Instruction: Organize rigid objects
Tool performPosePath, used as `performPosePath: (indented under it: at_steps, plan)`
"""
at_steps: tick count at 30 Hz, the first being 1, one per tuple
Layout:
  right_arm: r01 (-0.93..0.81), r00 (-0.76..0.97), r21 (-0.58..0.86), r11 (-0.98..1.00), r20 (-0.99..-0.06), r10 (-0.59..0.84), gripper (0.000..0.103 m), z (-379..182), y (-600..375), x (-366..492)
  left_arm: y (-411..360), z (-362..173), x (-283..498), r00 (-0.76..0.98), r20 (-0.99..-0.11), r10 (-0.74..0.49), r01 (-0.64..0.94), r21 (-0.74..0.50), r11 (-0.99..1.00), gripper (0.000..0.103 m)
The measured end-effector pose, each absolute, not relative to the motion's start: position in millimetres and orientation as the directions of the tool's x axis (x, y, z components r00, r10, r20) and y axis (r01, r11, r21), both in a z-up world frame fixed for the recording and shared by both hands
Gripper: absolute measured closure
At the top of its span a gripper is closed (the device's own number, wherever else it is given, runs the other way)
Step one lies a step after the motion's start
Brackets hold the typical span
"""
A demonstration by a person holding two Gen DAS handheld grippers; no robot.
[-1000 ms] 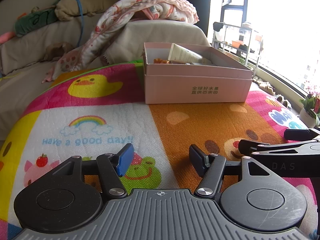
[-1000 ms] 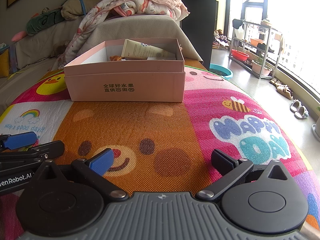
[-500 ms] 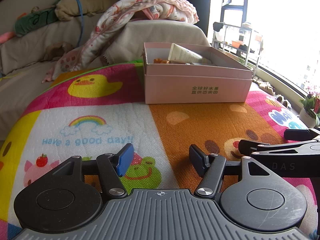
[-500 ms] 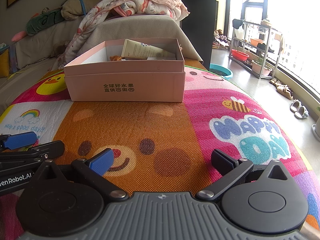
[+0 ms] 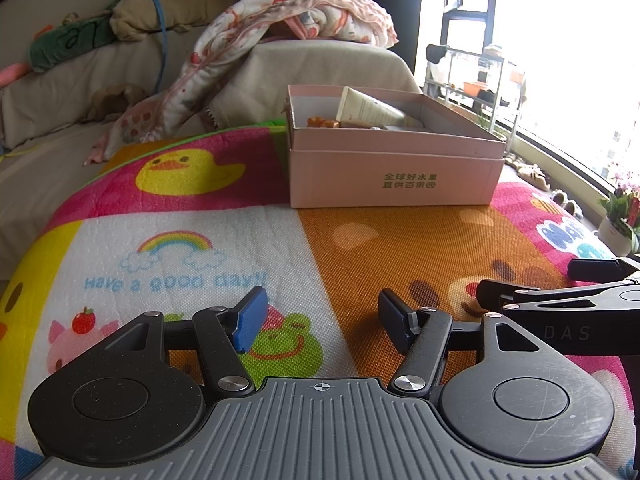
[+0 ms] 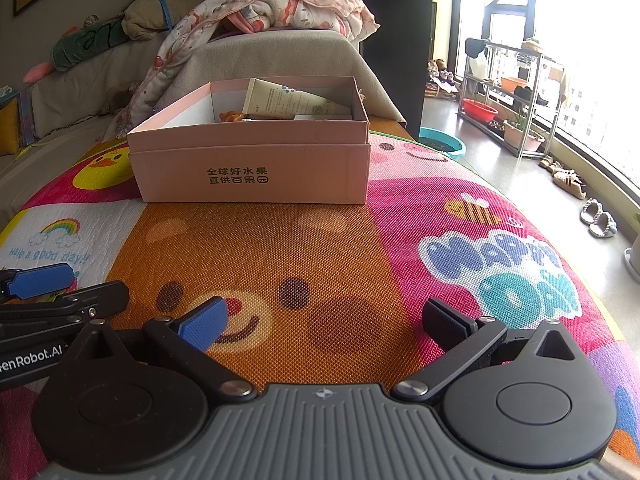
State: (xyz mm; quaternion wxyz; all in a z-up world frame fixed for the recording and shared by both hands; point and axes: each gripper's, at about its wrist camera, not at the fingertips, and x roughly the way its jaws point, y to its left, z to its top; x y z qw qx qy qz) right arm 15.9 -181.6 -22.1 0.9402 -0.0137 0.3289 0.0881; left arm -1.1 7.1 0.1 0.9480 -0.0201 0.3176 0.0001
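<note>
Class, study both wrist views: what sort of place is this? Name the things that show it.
Most likely a home living room: a covered sofa piled with a blanket, a children's cartoon play mat and a rack by the window with shoes nearby.

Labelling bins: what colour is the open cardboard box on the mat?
Pale pink cardboard box, clearest in the right wrist view.

Home living room — sofa (image 5: 60,92), blanket (image 6: 280,8), play mat (image 6: 320,248).

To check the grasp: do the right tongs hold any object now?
No, the right tongs stand open over the mat, with nothing between them.
</note>
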Motion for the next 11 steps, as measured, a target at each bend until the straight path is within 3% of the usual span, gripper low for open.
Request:
performPosePath:
  at_steps: [11]
  plan:
    - [-0.174, 0.768, 0.032, 0.984, -0.621, 0.156, 0.000, -22.2, -181.5, 15.9, 6.2, -0.1, -0.9, 0.798, -0.603, -0.007, -0.013, -0.028, 1.000, 0.036]
